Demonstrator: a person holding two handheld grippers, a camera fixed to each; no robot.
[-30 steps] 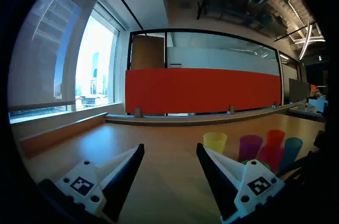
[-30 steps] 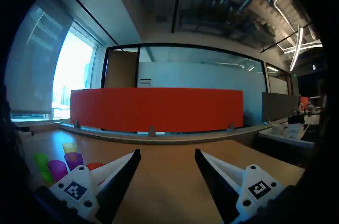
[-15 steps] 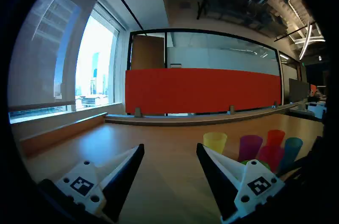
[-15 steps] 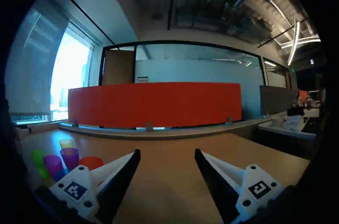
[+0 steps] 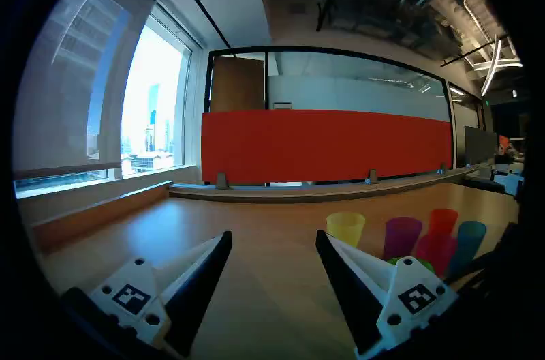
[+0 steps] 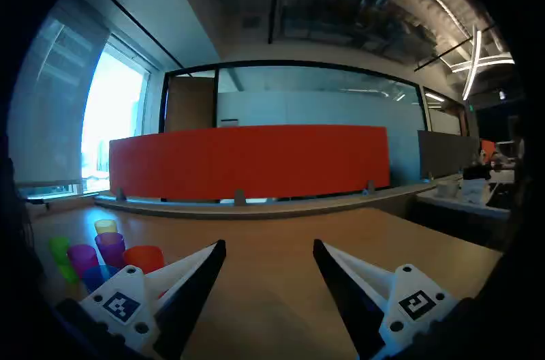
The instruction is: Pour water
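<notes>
Several coloured plastic cups stand together on the wooden table. In the left gripper view they sit at the right: a yellow cup (image 5: 345, 227), a purple cup (image 5: 402, 235), a red cup (image 5: 443, 221), a pink cup (image 5: 436, 251) and a blue cup (image 5: 469, 237), just beyond my left gripper's right finger. My left gripper (image 5: 272, 247) is open with nothing between its fingers. In the right gripper view the same group is at the lower left: a yellow cup (image 6: 105, 226), a purple cup (image 6: 110, 245), an orange-red cup (image 6: 144, 258) and a green cup (image 6: 60, 249). My right gripper (image 6: 268, 254) is open and holds nothing.
A long orange-red divider panel (image 5: 325, 145) runs along the table's far edge. A bright window (image 5: 146, 118) and a wooden sill (image 5: 95, 213) lie to the left. Other desks with items (image 6: 470, 193) stand at the right.
The right gripper has tipped down and moved a little: the cups and table sit higher and nearer in its view. The left gripper has stayed still.
</notes>
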